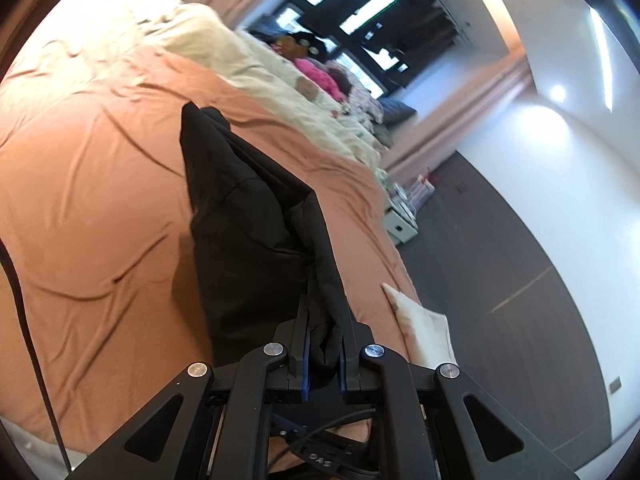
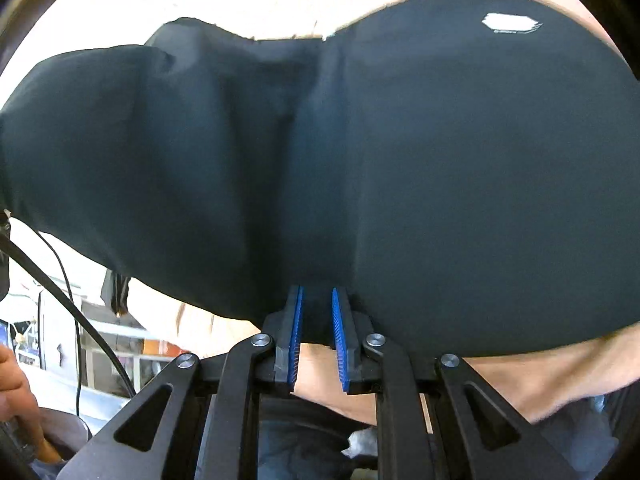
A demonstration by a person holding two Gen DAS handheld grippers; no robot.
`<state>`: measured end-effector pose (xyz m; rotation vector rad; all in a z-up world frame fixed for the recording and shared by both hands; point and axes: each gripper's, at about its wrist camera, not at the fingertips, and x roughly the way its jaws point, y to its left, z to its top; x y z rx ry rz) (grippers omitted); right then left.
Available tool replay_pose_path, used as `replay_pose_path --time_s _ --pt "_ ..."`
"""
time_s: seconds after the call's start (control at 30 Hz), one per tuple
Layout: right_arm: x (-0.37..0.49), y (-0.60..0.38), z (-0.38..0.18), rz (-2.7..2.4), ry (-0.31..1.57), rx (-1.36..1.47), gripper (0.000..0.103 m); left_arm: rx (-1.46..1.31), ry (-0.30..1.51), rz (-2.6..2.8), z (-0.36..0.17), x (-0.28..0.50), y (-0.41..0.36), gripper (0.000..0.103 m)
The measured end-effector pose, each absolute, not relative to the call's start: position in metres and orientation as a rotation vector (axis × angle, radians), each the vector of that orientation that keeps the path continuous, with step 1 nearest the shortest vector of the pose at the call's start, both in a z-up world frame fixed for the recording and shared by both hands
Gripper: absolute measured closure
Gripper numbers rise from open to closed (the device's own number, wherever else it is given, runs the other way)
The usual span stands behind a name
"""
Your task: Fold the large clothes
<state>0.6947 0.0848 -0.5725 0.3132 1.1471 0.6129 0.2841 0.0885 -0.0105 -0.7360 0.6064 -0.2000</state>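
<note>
The black garment (image 1: 248,216) is off the bed for most of its length, stretched forward from the left gripper (image 1: 323,350), whose fingers (image 1: 305,344) pinch a bunched edge of it. In the right wrist view the same dark cloth (image 2: 400,160) spreads wide just ahead of the right gripper (image 2: 316,336), its blue-padded fingers (image 2: 340,320) clamped on a lower hem fold. Beneath and beyond the left fingers lies the bed with its orange sheet (image 1: 100,200), and a cream quilt (image 1: 248,64) farther off. The step looks like carrying one edge over for a fold; next, both held edges want lowering flat onto the sheet, aligned, before letting go.
</note>
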Motion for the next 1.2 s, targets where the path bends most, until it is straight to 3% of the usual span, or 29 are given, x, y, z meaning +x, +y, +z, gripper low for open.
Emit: replay_pose_path --time_s 0.47,0.53,0.6,0.67,0.83,0.97,1.2 --pt "0.785 0.049 -0.666 0.573 0.934 0.541 0.09 -0.597 0.743 -0.322 -0.021 0.35 -0.022 0.094" --pt "0.8 0.05 -0.691 0.559 0.92 0.573 0.084 -0.575 0.776 -0.339 -0.03 0.36 -0.04 0.094" --pt "0.813 0.046 -0.71 0.545 0.908 0.608 0.057 -0.552 0.814 -0.352 -0.04 0.366 -0.058 0.094" --pt "0.832 0.052 -0.732 0.527 0.887 0.652 0.038 -0.51 0.871 -0.377 -0.052 0.375 -0.079 0.086" --pt "0.883 0.074 -0.766 0.488 0.873 0.736 0.037 -0.5 1.028 -0.464 -0.084 0.382 -0.112 0.072" --pt "0.924 0.104 -0.808 0.495 0.874 0.751 0.037 -0.514 0.995 -0.43 -0.074 0.365 -0.096 0.046" --pt "0.993 0.147 -0.827 0.535 0.89 0.74 0.037 -0.505 0.93 -0.27 -0.054 0.342 -0.039 0.041"
